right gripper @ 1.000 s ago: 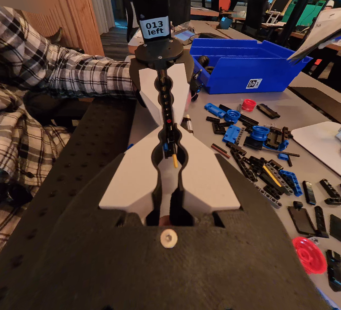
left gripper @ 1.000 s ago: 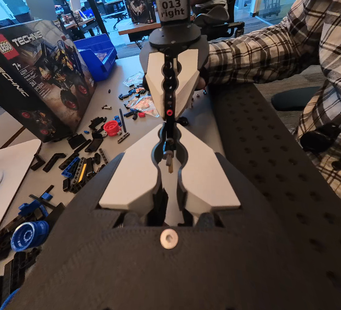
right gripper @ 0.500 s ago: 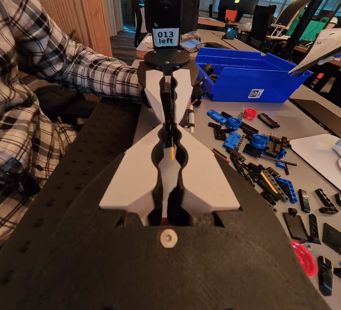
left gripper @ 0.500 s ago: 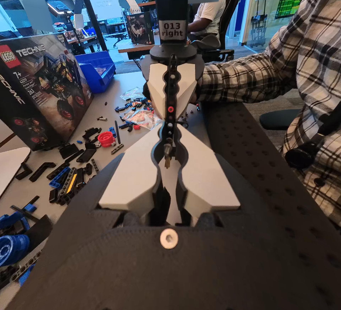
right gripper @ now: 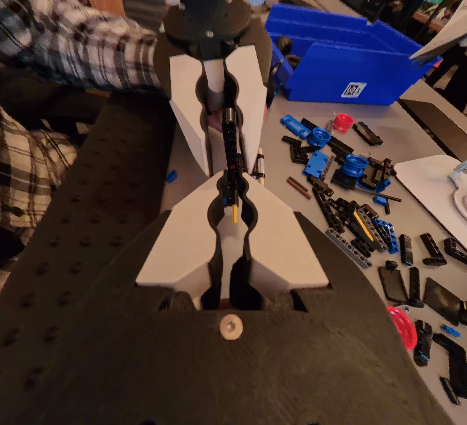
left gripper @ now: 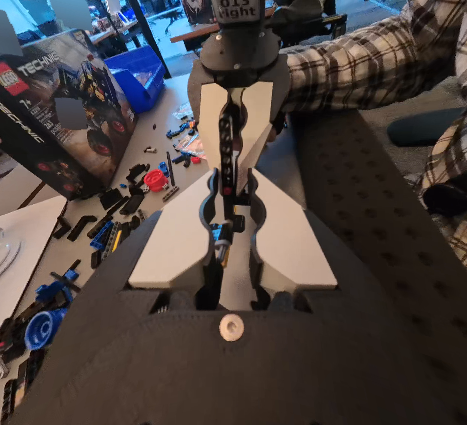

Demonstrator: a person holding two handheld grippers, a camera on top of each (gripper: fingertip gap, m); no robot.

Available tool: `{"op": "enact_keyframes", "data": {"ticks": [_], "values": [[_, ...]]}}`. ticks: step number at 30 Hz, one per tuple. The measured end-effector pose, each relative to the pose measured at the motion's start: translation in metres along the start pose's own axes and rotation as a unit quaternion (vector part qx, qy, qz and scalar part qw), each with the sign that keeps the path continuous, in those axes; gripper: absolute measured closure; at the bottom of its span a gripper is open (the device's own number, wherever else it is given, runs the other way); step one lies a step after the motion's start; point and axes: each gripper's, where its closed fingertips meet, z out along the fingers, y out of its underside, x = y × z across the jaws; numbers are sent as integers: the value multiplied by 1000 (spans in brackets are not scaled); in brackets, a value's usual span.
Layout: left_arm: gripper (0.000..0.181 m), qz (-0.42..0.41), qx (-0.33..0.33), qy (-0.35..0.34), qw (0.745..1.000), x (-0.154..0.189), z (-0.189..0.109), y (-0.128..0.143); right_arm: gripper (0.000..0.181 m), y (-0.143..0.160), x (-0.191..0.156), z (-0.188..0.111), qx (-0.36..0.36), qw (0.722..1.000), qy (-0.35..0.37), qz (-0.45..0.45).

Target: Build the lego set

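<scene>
A long black Technic beam (left gripper: 227, 150) with a red pin, a blue and grey connector and a yellow axle end is held in the air between my two grippers, which face each other tip to tip. My left gripper (left gripper: 232, 172) is open; the beam runs through the gap between its pads, clear of the right pad. My right gripper (right gripper: 233, 176) is shut on the other end of the beam (right gripper: 231, 150), and the yellow axle (right gripper: 235, 213) sticks back between its fingers.
The Lego box (left gripper: 58, 114) stands at the left. A blue bin (right gripper: 341, 59) sits behind loose black and blue parts (right gripper: 353, 210). There is a red wheel (left gripper: 155, 180), a white tray (right gripper: 434, 190), a black perforated board (left gripper: 366, 210) and a plaid sleeve (left gripper: 366, 66). The grippers are tip to tip, or close to it. From either gripper's tips it is about 20 cm to the red wheel (left gripper: 155, 180).
My left gripper's jaws have spread and let go of the beam. The two grippers have come closer, so the beam reaches deeper between the left fingers. The right gripper still holds it.
</scene>
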Motion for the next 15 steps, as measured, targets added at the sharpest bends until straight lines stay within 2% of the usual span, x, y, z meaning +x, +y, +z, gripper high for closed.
{"op": "enact_keyframes", "data": {"ticks": [1, 3, 6, 15], "values": [[161, -3, -8, -3, 1000, -1, 1, 4, 176, 4, 0, 2, -11, 1000, 4, -6], [175, -16, -5, -5, 1000, -6, -3, 5, 176, 7, 2, 2, -14, 1000, 5, -2], [175, 8, -18, -1, 1000, -4, -5, 10, 176, 9, 1, 5, -19, 1000, 5, -7], [176, -23, 2, 16, 1000, -4, -12, 9, 176, 5, 0, 2, 6, 1000, -10, 10]]}}
